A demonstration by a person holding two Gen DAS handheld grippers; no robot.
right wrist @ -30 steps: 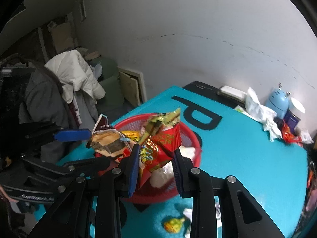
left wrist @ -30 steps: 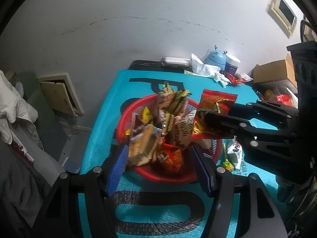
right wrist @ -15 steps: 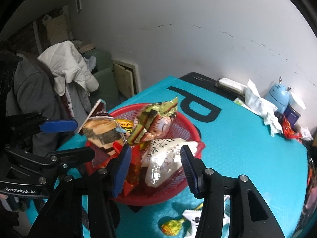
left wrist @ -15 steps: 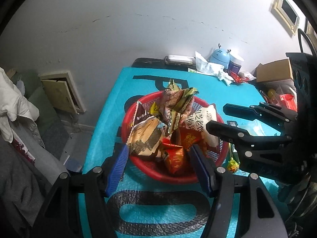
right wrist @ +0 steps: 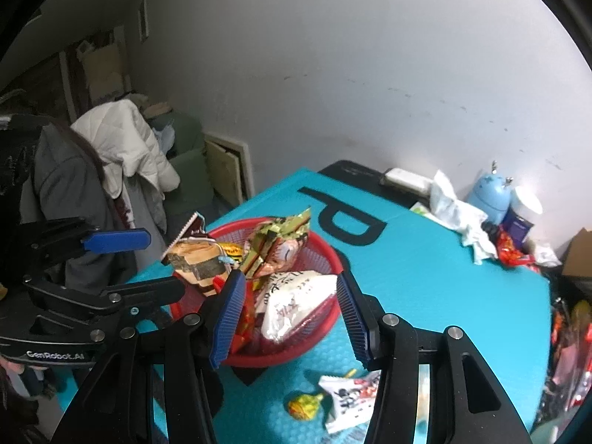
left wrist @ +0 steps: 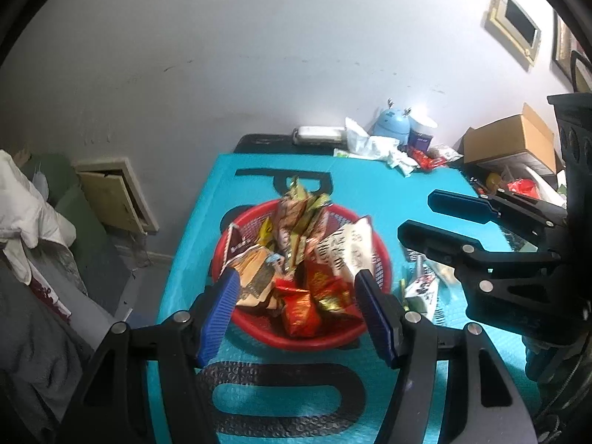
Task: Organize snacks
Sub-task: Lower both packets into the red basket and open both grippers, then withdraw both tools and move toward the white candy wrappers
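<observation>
A: How many baskets are there?
B: One red basket [left wrist: 383, 259], on the one teal mat [left wrist: 388, 188].

A: And the snack packets inside it?
B: At least seven, heaped and overlapping, so I cannot give an exact number. One is a white packet [right wrist: 292, 301] and one a red packet [left wrist: 299, 312].

A: Any snacks left outside?
B: Two that I can tell: one white pouch [right wrist: 349, 397] and one small yellow candy [right wrist: 305, 405], both on the mat just beside the basket.

A: Grippers?
B: Two: the left gripper [left wrist: 296, 318] and the right gripper [right wrist: 290, 323], with two blue pads each.
</observation>
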